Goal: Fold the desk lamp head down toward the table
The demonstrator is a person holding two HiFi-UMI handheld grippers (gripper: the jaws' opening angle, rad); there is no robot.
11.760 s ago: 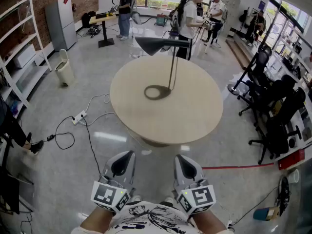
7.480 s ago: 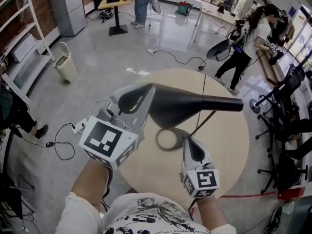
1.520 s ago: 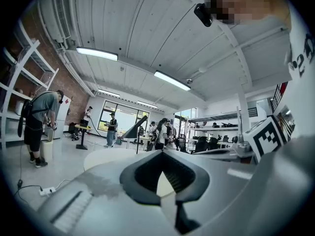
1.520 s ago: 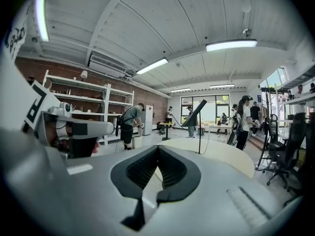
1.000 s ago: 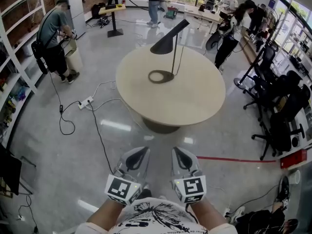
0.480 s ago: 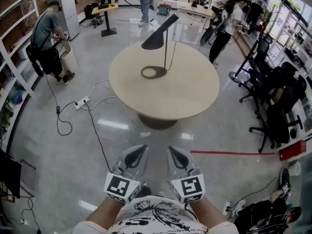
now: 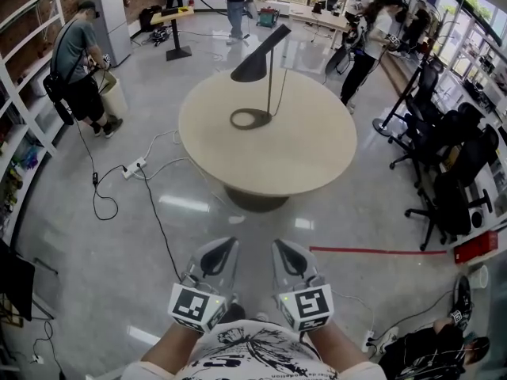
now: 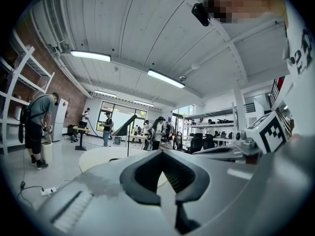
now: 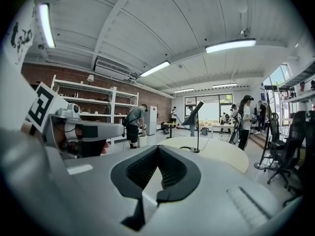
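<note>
Up close, left gripper [image 7: 219, 253] and right gripper [image 7: 287, 256] sit at the waist, jaws closed on nothing. Way across, the desk lamp [image 7: 269, 81] stands on the round table [image 7: 301, 153]: thin stem, rigid cone head [image 7: 253, 68], probably light. I'd grip the cone's narrow end.

My left gripper [image 7: 220, 253] and right gripper [image 7: 287, 253] are pale grey, their fingers [image 9: 142, 173] lined black; their cubes [image 7: 196, 307] carry black-and-white square markers. The lamp [image 7: 260, 63] is black, on a beige surface [image 7: 309, 149]. The floor [image 7: 119, 236] is glossy grey, crossed by a red line [image 7: 372, 250]. My shirt [image 7: 253, 359] is white with black print.
</note>
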